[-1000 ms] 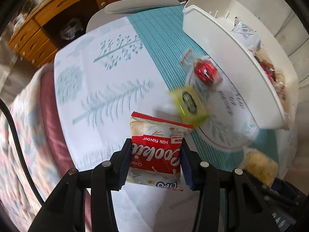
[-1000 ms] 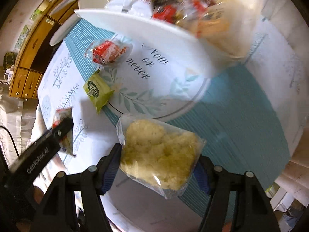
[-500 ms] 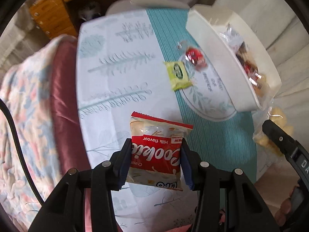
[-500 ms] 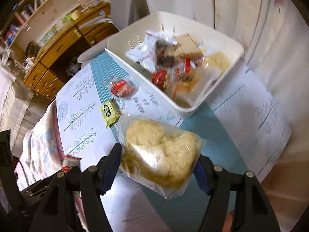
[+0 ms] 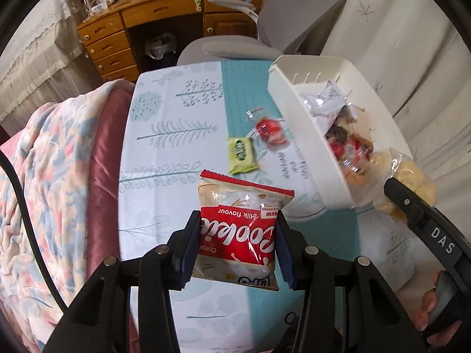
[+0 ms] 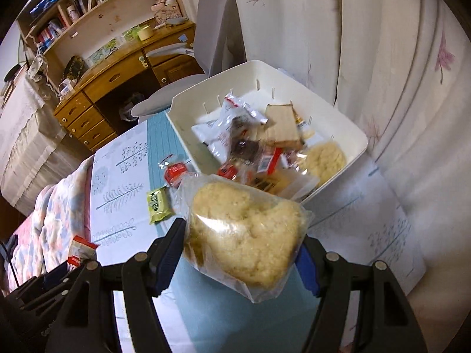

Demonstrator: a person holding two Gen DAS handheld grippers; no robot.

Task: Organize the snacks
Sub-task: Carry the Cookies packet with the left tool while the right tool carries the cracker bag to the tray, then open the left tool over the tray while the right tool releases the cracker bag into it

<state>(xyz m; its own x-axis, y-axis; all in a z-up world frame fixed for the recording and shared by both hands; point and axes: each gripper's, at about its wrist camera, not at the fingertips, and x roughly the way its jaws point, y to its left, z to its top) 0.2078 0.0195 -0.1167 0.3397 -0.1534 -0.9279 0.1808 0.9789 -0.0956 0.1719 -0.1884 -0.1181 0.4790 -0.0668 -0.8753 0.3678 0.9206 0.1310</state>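
Surface: table under a leaf-print cloth (image 5: 164, 158) with a teal runner; wooden desk (image 5: 164, 11) at 12 o'clock.

Left gripper (image 5: 235, 250): clamped on a red cookie packet (image 5: 238, 235), held above the cloth.

Right gripper (image 6: 240, 253): clamped on a bagged crumbly cake (image 6: 244, 232).

Step, judged: carrying both to the white bin (image 6: 357, 136), at 1 o'clock and already heaped. Next: clear its near wall, then release.

Loose at 12 o'clock, outside the bin: green packet (image 5: 242, 155), red sweet (image 5: 269, 131).
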